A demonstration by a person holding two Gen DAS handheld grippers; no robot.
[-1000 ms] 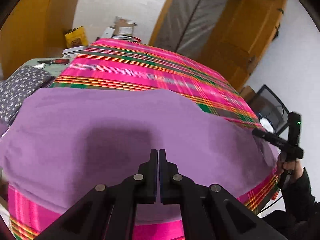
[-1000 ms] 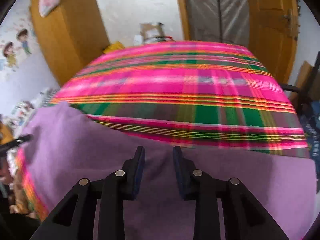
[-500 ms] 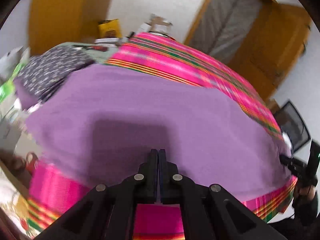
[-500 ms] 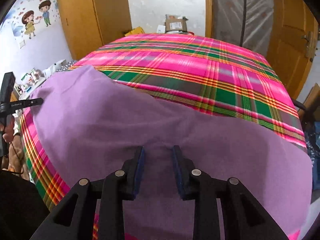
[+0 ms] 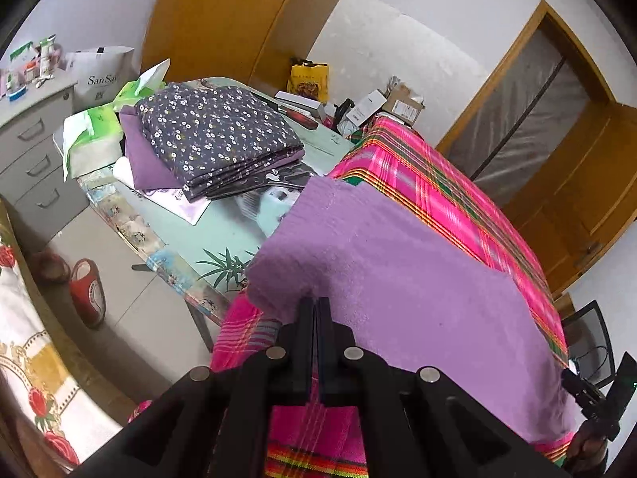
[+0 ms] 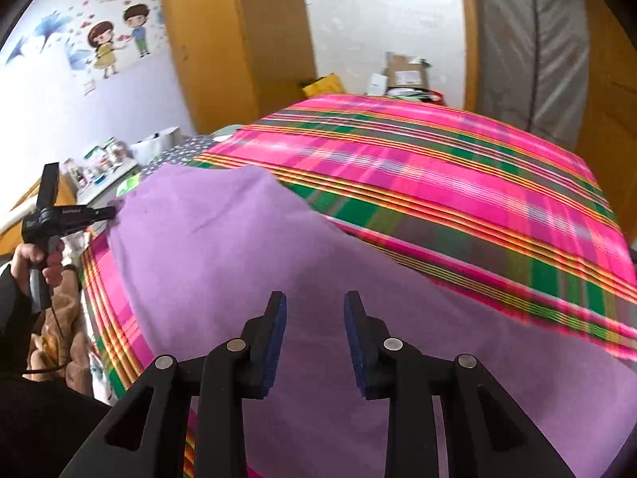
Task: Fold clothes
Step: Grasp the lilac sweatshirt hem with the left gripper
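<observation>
A purple garment [image 5: 418, 290] lies spread over the near part of a pink and green plaid bedspread [image 5: 430, 183]. My left gripper [image 5: 317, 302] is shut at the garment's near left corner, its tips at the cloth edge, which bunches just ahead of them. In the right wrist view the same purple garment [image 6: 254, 263] fills the foreground, and my right gripper [image 6: 314, 310] is open and empty just above it. The left gripper also shows there [image 6: 107, 212], its tips at the garment's far left edge.
A side table [image 5: 223, 235] left of the bed carries a folded stack with a dark floral cloth [image 5: 215, 135] on top. Grey drawers [image 5: 32, 151] and red slippers [image 5: 87, 290] stand further left. Boxes [image 6: 406, 75] and wooden doors are beyond the bed.
My left gripper has swung left to the garment's left corner, bringing the side table into view. My right gripper stays open over the garment, and its view has shifted slightly.
</observation>
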